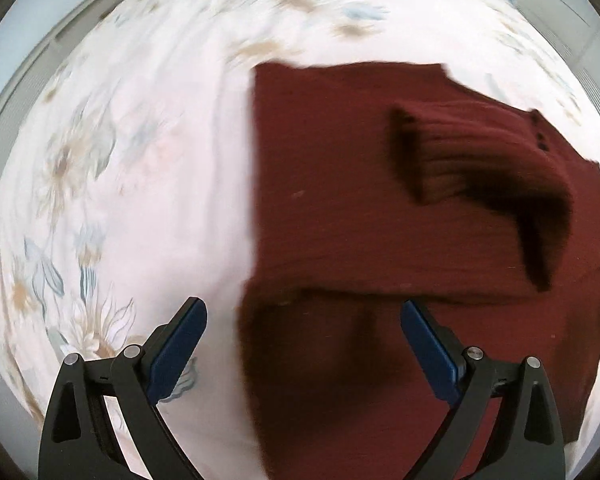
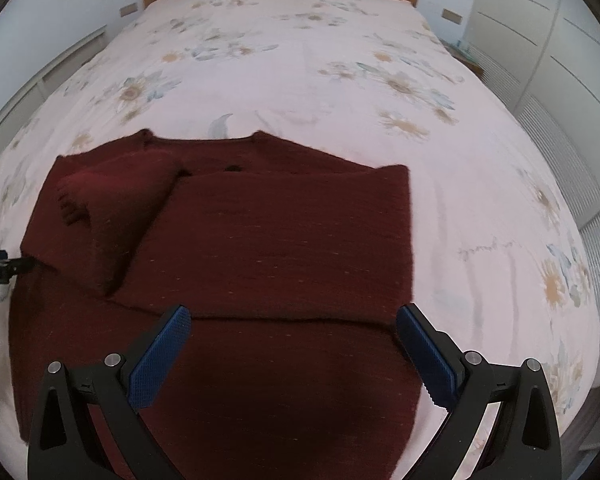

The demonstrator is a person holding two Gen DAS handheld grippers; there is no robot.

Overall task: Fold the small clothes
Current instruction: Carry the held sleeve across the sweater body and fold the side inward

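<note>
- Dark red knit sweater (image 2: 268,240) lies flat on the floral bedspread (image 2: 300,60), sides folded in, ribbed cuff on top.
- Left gripper (image 1: 303,320) and right gripper (image 2: 293,326): jaws wide, nothing held.

The left wrist view is being smeared by motion blur across the bedspread (image 1: 140,160). The maroon sweater (image 1: 340,200) is being cut off at its lower edge by both gripper frames.
</note>
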